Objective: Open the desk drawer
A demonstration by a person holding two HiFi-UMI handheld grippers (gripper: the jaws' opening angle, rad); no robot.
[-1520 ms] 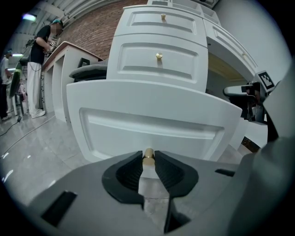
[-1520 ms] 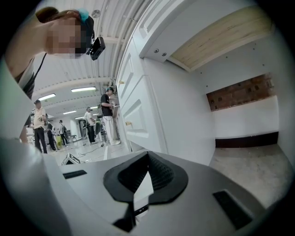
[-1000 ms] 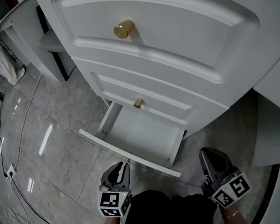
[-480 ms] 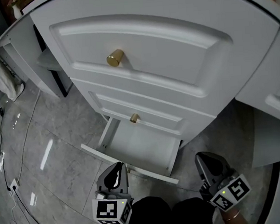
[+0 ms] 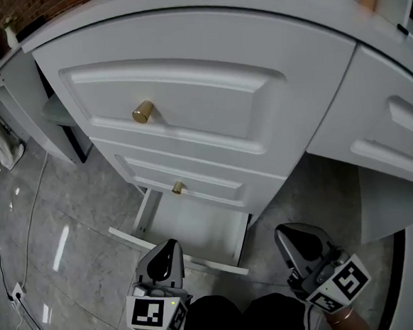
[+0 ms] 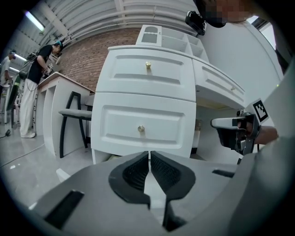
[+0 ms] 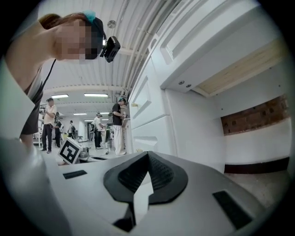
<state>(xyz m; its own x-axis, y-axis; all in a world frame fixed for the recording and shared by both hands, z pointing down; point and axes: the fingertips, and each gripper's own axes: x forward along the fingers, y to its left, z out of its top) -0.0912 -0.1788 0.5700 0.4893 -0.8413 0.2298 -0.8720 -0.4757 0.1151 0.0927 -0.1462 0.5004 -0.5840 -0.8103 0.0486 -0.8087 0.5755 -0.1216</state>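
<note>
Partly hidden beneath the middle drawer (image 5: 215, 183): inside of the open bottom drawer (image 5: 197, 229). Cut off at the right edge: side drawer (image 5: 396, 135).

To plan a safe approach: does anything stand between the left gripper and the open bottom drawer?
Nothing visible does. The left gripper, its jaws closing on nothing, hangs just in front of the bottom drawer, and no object shows between them.

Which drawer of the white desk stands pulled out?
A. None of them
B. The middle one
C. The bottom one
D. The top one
C: the bottom drawer juts forward with its inside showing, while the top drawer and the middle drawer sit shut.
</note>
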